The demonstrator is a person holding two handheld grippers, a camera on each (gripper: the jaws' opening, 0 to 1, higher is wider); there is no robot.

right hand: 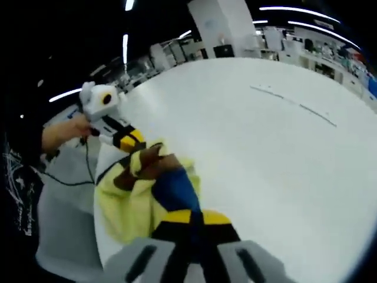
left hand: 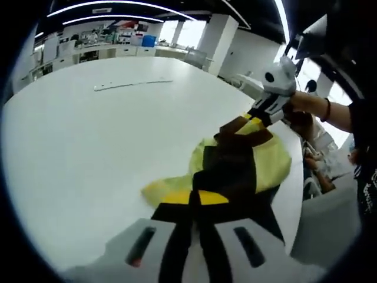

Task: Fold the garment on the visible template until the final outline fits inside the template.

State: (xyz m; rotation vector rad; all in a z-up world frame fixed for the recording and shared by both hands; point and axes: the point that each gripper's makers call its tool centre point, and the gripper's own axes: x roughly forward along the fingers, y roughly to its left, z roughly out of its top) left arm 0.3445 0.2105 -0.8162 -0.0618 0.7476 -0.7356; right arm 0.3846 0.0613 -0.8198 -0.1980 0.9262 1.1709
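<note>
White table spreads wide under office lights, with a thin strip lying far across it, possibly the template's edge. At the near table edge the garment, yellow with dark and brown panels, hangs bunched between both tongs. The left gripper is clamped on one end of the cloth; the right gripper is likewise closed on the other end. Risk, as I judge it: the cloth sits so close to the edge that slack could slide off. No containers are present.
</note>
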